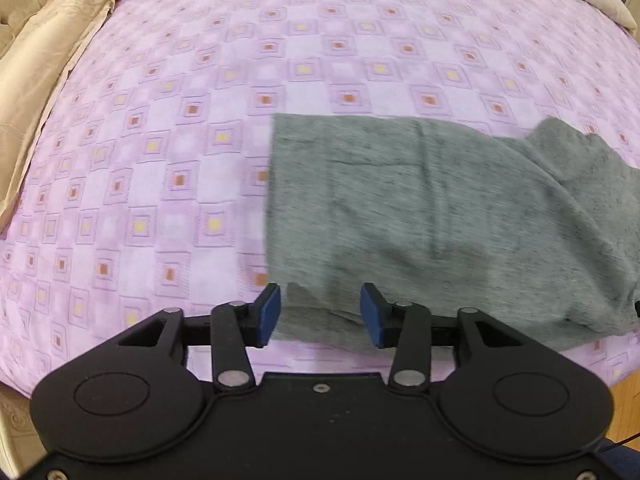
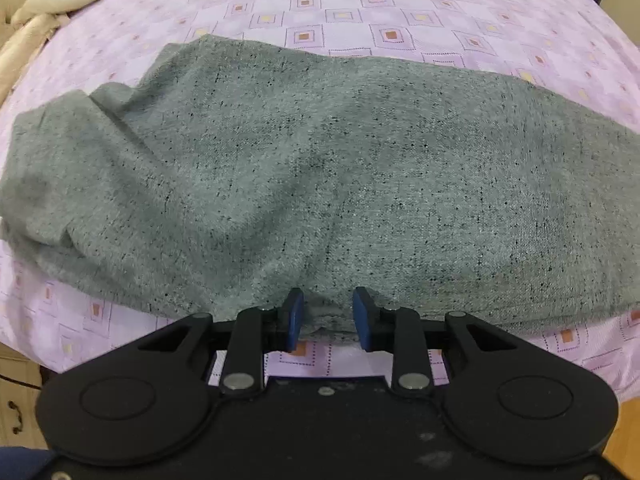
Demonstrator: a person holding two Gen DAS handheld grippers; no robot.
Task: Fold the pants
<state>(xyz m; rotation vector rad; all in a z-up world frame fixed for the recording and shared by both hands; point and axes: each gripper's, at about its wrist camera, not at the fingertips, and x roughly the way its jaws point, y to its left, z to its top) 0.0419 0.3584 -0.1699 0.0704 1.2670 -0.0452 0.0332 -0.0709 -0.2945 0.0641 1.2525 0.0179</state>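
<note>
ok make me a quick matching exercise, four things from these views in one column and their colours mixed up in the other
Things:
1. pants
2. bedsheet
3. comforter
4. left gripper pads

Colours:
A. blue
B. beige
C. speckled grey
D. lilac with small orange and yellow squares

Pairs: 1-C, 2-D, 3-B, 4-A

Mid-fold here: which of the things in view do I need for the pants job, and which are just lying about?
Part of the job:
- grey pants, spread on the bed
- left tongs, open at the near edge of the pants
- right tongs, open at the near edge

Just lying about:
- purple patterned bedsheet under the pants
- cream quilt bunched at the far left
</note>
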